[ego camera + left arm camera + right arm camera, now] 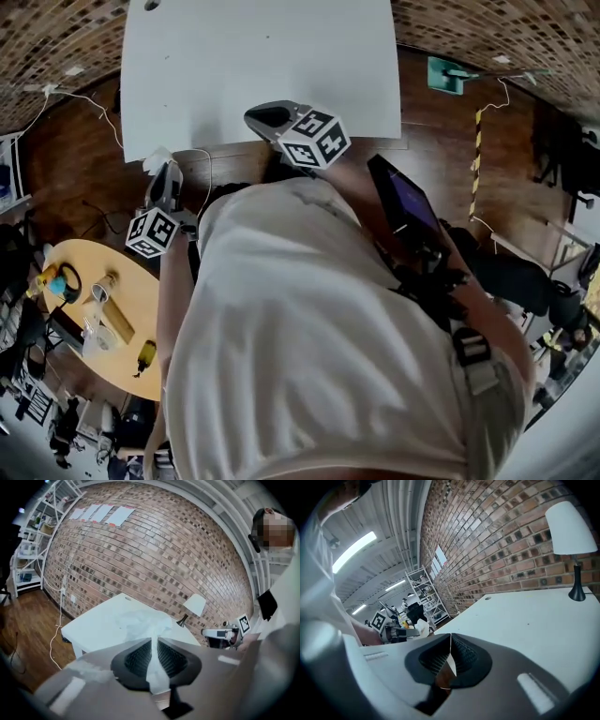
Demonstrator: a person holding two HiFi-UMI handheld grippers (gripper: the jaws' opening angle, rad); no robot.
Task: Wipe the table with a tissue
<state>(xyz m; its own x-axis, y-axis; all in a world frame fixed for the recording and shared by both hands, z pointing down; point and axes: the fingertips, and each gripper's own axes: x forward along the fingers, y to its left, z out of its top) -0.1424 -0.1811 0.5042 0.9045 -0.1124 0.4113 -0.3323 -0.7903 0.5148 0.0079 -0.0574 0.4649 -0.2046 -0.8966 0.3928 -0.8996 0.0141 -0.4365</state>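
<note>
The white table point(262, 66) stands ahead against the brick wall, bare on top in the head view. My left gripper point(164, 176) hangs off the table's near left corner, shut on a white tissue point(157, 161). In the left gripper view the tissue point(157, 667) runs pinched between the black pads point(138, 660) of the left gripper point(154, 641) and fans out above them. My right gripper point(269, 117) hovers over the table's near edge. Seen in the right gripper view, the right gripper point(450, 641) is shut with nothing in it, above the table point(525, 620).
A white lamp point(571, 536) stands on the table by the wall. A round yellow table point(103, 328) with several small items sits low left. A white cable point(58, 620) trails on the wooden floor. Metal shelving point(28, 559) lines the left. A dark tablet point(403, 199) hangs at the person's side.
</note>
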